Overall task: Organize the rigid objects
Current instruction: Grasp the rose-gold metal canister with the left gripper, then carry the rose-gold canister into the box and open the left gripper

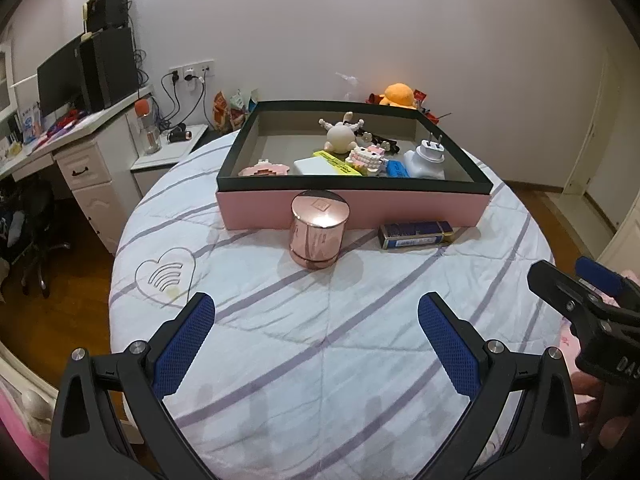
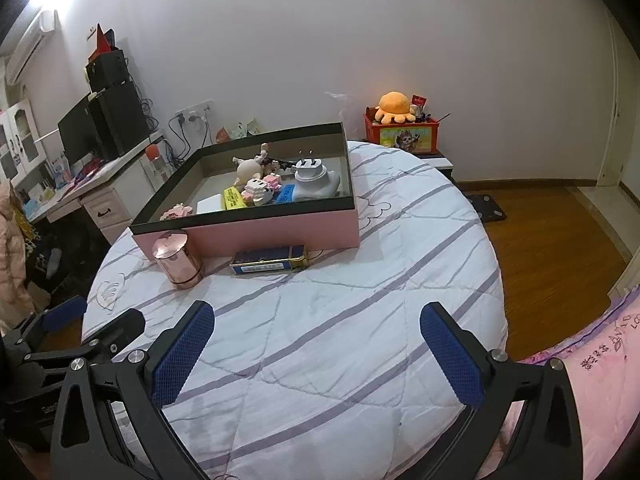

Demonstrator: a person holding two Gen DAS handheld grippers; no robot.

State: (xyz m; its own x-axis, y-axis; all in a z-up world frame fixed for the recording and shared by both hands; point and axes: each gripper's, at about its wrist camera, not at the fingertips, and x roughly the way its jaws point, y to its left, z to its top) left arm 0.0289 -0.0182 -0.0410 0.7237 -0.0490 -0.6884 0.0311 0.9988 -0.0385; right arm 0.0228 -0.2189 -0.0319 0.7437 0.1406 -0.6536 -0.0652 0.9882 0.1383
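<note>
A pink box with a dark rim [image 1: 400, 210] [image 2: 280, 234] stands on the round quilted bed and holds several small things: a white plug adapter [image 1: 426, 158] [image 2: 314, 184], a cream doll [image 1: 341, 136], a yellow pack [image 1: 336, 162], block toys. In front of it stand a rose-gold cylinder [image 1: 318, 236] [image 2: 178, 260] and a flat blue and gold tin [image 1: 416, 234] [image 2: 270, 260]. My left gripper [image 1: 316, 320] is open and empty, well short of the cylinder. My right gripper [image 2: 316, 328] is open and empty, short of the tin; it also shows in the left wrist view [image 1: 580, 288].
A white desk with monitor and black cases [image 1: 80, 80] stands to the left, a nightstand [image 1: 172, 152] beside it. A red toy box with an orange plush [image 2: 400, 128] stands behind the bed. Wood floor [image 2: 552, 240] lies to the right. Pink bedding [image 2: 592, 380] lies at lower right.
</note>
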